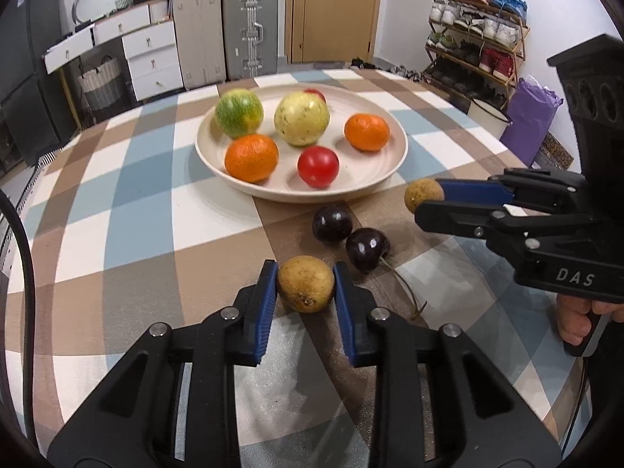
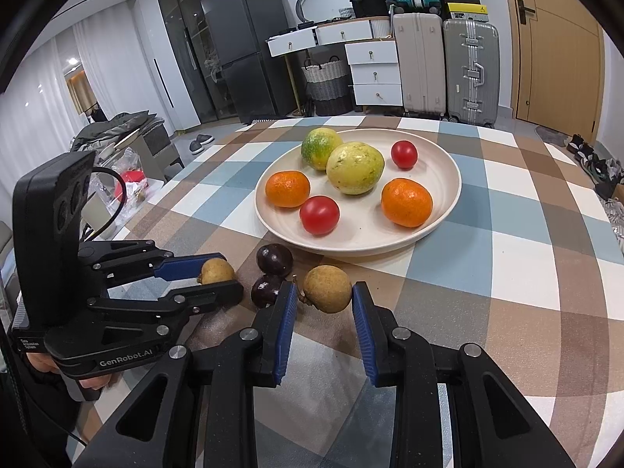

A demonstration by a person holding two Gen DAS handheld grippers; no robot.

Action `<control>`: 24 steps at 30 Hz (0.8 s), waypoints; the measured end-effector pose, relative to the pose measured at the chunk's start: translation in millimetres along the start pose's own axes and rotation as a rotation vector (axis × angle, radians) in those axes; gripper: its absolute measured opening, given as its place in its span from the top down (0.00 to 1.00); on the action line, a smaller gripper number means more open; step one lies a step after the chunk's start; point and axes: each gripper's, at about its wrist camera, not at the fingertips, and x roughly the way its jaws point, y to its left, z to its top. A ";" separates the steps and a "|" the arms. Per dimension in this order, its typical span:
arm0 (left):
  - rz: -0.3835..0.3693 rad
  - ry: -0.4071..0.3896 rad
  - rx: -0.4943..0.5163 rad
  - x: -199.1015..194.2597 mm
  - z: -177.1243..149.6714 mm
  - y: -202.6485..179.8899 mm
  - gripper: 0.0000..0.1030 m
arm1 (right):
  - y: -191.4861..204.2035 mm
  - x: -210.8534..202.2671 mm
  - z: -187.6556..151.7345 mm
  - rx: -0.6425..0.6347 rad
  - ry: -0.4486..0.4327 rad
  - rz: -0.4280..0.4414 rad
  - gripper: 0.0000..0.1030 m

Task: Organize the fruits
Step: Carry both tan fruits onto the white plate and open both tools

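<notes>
Low over the checked table, the left gripper clenched a longan, stem scar toward the camera. The right gripper bracketed another longan, apparently not yet pinched, near the plate.

white walls, a wooden door, two upright suitcases beside white drawers, a dark fridge, a loaded shoe rack, and a checked tablecloth.
</notes>
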 end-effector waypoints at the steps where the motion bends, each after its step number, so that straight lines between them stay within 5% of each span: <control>1: 0.004 -0.015 0.000 -2.4 0.8 -0.1 0.75 | -0.2 0.1 -0.2 0.000 -0.001 0.000 0.71; 24: 0.031 -0.242 -0.073 -52.9 13.0 10.4 0.75 | -4.2 -11.5 3.1 0.012 -0.063 -0.010 0.71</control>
